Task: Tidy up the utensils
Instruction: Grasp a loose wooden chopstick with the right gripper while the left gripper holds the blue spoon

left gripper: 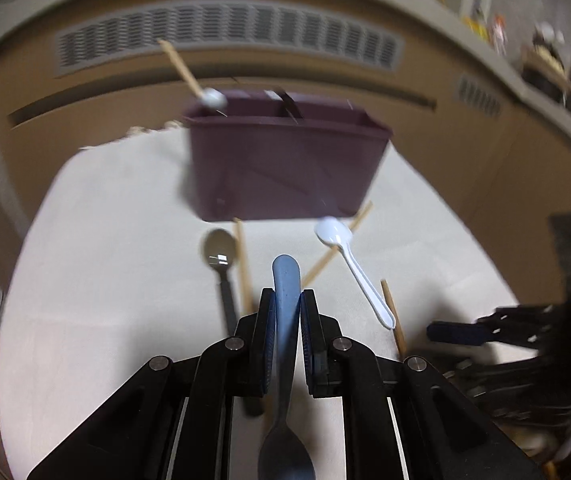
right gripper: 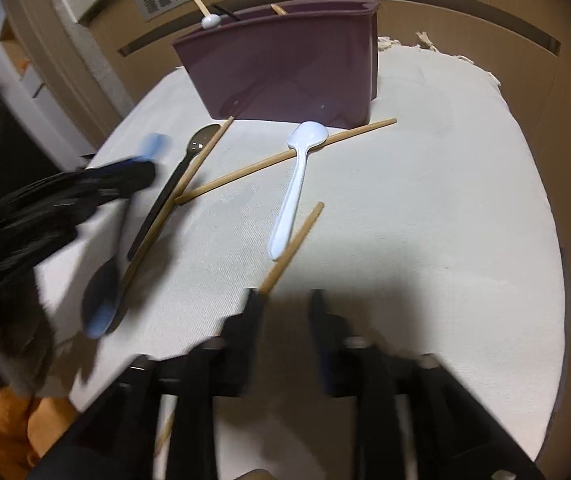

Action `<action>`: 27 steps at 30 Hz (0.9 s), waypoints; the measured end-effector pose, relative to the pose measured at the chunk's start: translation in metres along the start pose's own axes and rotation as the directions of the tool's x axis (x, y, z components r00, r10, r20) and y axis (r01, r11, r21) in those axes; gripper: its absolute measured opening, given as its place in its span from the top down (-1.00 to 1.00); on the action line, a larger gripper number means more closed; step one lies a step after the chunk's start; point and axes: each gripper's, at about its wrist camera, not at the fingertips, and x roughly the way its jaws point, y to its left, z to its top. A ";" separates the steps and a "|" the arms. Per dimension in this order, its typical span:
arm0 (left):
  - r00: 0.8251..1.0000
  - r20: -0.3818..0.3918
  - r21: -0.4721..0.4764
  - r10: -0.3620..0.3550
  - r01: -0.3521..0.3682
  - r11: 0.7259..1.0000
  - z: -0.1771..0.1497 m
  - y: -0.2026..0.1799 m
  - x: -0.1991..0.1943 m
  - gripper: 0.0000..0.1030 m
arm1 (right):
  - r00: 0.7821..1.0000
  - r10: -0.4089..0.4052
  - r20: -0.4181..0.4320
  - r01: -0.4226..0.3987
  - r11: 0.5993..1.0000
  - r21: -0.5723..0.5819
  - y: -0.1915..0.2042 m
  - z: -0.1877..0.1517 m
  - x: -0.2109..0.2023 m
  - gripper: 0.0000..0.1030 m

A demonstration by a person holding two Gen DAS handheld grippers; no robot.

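The left tongs [left gripper: 287, 308] are clamped on the handle of a blue spoon [left gripper: 285, 320], gripping it near the handle's far end so that the bowl hangs back under the camera; the spoon is off the worktop [left gripper: 85, 280] and points toward the purple utensil caddy [left gripper: 285, 160] standing at the far side. It looks like light, stiff plastic, so a grip well up the handle should hold it, though the smooth surface may let it swivel between the pads if the hold is loose. The right tongs [right gripper: 283, 308] stand apart and hold nothing, with the near end of a wooden chopstick [right gripper: 291, 246] just at the left finger. Still on the cloth are a white plastic spoon [right gripper: 295, 184] lying across a second chopstick [right gripper: 285, 156], and a dark spoon [right gripper: 173, 188] beside a third one [right gripper: 173, 208]. The chopsticks are thin, rigid and likely to roll, so taking one near its middle seems safest; the white spoon is probably best pinched along its narrow handle. The caddy already holds a few utensils.
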 end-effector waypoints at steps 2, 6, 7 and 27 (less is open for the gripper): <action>0.999 0.045 -0.023 0.002 -0.001 1.000 -0.003 0.010 -0.018 0.76 | 1.000 -0.015 0.003 0.015 1.000 0.017 0.009 0.003 0.006 0.10; 0.994 0.107 -0.043 0.003 0.002 0.999 -0.010 0.016 -0.044 0.76 | 0.995 -0.101 -0.005 0.100 0.995 -0.030 0.027 0.008 0.017 0.10; 0.993 0.118 -0.045 0.000 0.005 0.999 -0.009 0.018 -0.047 0.76 | 0.993 -0.120 -0.008 0.119 0.992 -0.048 0.031 0.009 0.018 0.10; 0.990 -0.141 -0.076 0.004 -0.015 0.997 -0.013 0.033 0.015 0.43 | 0.984 -0.175 0.031 0.177 0.982 -0.066 -0.012 -0.001 -0.021 0.93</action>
